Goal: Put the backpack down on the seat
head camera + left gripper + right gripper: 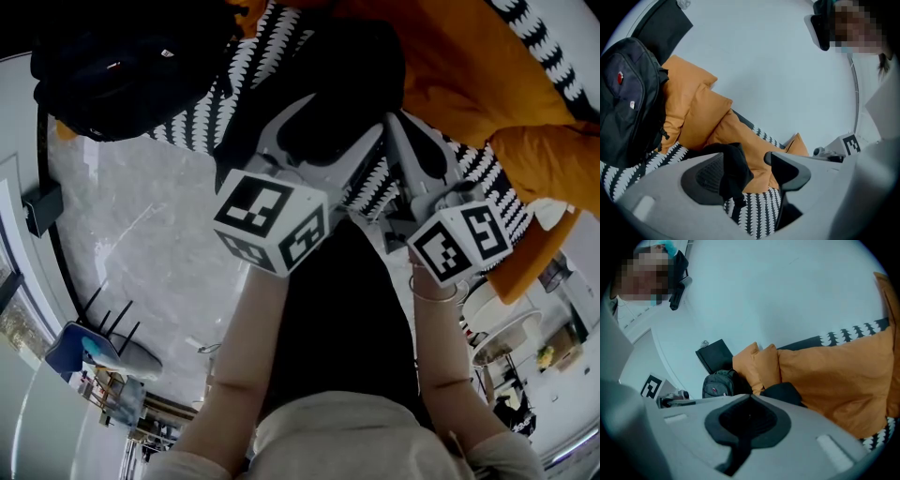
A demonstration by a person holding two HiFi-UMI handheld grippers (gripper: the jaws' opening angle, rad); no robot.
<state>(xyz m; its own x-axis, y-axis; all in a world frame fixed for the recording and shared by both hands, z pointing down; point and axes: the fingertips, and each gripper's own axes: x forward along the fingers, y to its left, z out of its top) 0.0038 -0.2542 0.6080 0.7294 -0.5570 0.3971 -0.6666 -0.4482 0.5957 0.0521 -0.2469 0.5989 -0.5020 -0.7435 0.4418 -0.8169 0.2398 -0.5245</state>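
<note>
- Resting on the patterned seat [246, 61], the black backpack [628, 103] leaned against orange cushions [693, 112]; likely soft and weighty, best lifted by its top.
- Left gripper [750, 173] stood released around dark cloth [733, 171].
- Right gripper [747, 420] was clenched, empty.

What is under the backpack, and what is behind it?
The backpack stands on the black-and-white patterned seat. An orange cushion shows behind its edge. The seat area directly beneath it is covered and cannot be seen.

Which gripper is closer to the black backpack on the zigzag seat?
Left. The left gripper is to the right of the black fabric backpack in the head view; the right gripper is farther right, beyond the left one.
</note>
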